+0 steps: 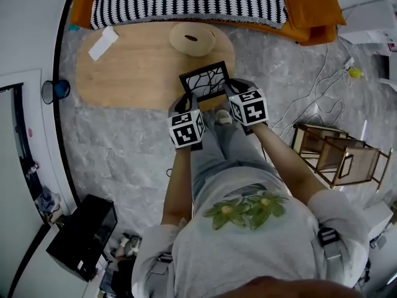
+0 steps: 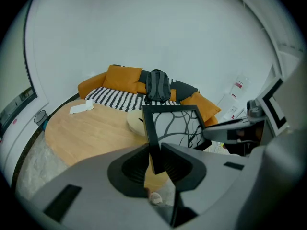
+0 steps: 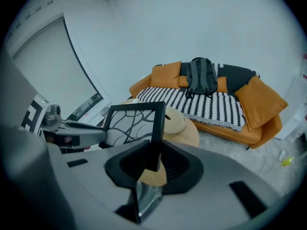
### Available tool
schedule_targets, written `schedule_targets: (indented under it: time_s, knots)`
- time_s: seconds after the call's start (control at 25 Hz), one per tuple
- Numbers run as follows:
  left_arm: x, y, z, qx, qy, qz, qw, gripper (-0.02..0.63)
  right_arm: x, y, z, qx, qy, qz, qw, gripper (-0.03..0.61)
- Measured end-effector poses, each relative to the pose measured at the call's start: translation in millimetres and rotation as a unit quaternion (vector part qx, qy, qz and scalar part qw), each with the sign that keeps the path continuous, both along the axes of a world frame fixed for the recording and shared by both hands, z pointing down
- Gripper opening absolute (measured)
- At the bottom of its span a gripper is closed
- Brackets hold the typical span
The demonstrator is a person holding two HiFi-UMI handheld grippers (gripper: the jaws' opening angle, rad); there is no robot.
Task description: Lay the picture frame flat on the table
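- A pale wooden oval table (image 1: 136, 67) stands on a grey marbled floor (image 1: 124, 148). At 12 o'clock beyond it is an orange sofa (image 1: 310, 11) with a black-and-white striped throw (image 1: 186, 2).
- A dark backpack (image 3: 201, 75) sits on the sofa. On the table lie a round wooden disc (image 1: 192, 39) and a white cloth (image 1: 103, 43). Wooden side tables (image 1: 335, 151) stand at 3 o'clock.
- The picture frame (image 1: 205, 79) is at the table's near edge, at 12 o'clock from the person. It is upright, and its black-branch picture faces back toward 6 o'clock.
- Its top rail runs roughly 9 to 3 o'clock. It looks close to square, so I cannot tell the longer side.
- The left gripper (image 1: 188, 99) has its jaws closed partway on the frame's left rail (image 2: 149, 128).
- The right gripper (image 1: 233, 88) clamps the right rail (image 3: 157, 128) the same way.
- The grippers hide the frame's bottom rail, so I cannot tell whether it touches the table.
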State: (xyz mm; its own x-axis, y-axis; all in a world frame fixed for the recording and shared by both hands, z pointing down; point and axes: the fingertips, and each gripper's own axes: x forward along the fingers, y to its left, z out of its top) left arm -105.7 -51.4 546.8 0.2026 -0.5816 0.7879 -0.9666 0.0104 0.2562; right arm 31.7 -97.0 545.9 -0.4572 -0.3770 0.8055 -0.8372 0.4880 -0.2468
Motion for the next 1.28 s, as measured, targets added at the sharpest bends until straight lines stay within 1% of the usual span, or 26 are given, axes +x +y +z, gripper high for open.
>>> schedule_targets:
  time_s: [0.6,1.28]
  knots:
    - [-1,-9,32,-0.021,0.012,-0.003,0.9997,0.092,-1,-8,33,-0.034,0.005,0.01,0.999,0.08]
    - [3,-14,75,-0.042,0.024,0.006,0.9988,0.092,4,-11,76,-0.06,0.02,0.011,0.998,0.081]
